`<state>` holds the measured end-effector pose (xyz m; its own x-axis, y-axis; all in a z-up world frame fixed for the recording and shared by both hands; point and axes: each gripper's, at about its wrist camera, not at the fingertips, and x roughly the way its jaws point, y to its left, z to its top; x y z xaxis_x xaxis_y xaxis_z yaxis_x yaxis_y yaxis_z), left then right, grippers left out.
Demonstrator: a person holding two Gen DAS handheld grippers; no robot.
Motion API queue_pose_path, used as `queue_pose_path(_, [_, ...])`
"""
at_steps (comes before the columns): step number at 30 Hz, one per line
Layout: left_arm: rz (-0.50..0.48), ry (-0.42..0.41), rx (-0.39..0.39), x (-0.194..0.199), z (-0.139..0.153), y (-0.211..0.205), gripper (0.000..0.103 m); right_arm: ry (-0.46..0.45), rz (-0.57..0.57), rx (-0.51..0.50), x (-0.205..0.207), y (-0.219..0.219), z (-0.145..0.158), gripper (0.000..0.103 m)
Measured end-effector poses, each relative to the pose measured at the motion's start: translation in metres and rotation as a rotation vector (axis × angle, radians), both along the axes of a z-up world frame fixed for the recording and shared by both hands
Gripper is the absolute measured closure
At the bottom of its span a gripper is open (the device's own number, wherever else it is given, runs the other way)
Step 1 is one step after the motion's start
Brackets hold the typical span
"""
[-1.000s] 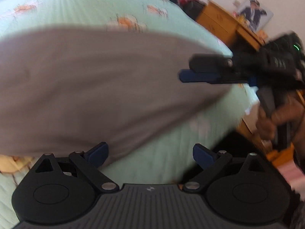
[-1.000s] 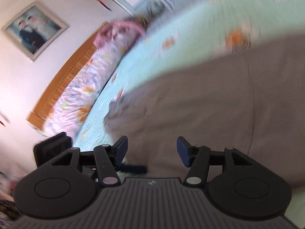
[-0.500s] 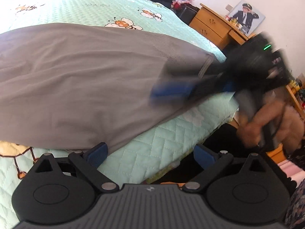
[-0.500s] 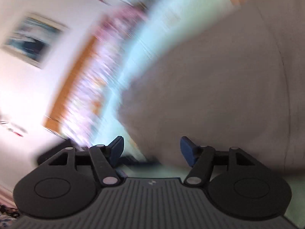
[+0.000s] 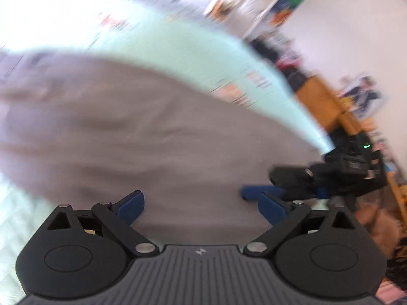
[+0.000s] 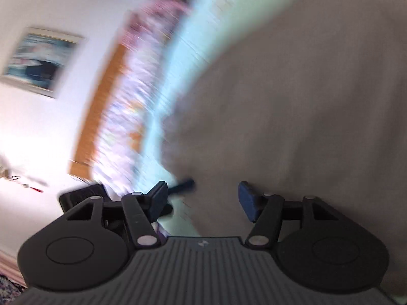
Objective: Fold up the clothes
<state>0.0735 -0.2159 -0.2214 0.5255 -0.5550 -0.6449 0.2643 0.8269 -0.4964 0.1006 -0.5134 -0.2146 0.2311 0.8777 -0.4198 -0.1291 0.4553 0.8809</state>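
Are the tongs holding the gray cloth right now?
No. Both the left tongs and the right tongs are open over the gray cloth, and their blue pads aren't pinching it.

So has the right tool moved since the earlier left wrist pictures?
Yes. The right tool, jaws just closing with nothing between them, now sits lower over the grey garment, further below the wooden dresser. The camera moved too.

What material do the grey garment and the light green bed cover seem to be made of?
The grey garment looks like soft, matte knit fabric: it lies in gentle wrinkles without shine. The light green bed cover seems to be a textile too, with printed motifs; motion blur hides its texture, so I cannot tell more.
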Motion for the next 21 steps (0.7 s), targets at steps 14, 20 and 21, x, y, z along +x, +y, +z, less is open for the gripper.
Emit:
queue_pose_path(14, [0.100,-0.128,-0.110,-0.002,0.024,0.047,0.005,-0.167,0.135,0.032,0.124,0.114,0.042,0.042])
queue_pose_path(20, [0.245,0.027,-0.098,0.021,-0.005,0.069,0.006,-0.057,0.042,0.048,0.184,0.145,-0.016,0.054])
queue_pose_path(21, [0.244,0.025,-0.099,0.021,-0.005,0.068,0.005,-0.030,-0.004,0.077,0.186,0.139,-0.021,0.067])
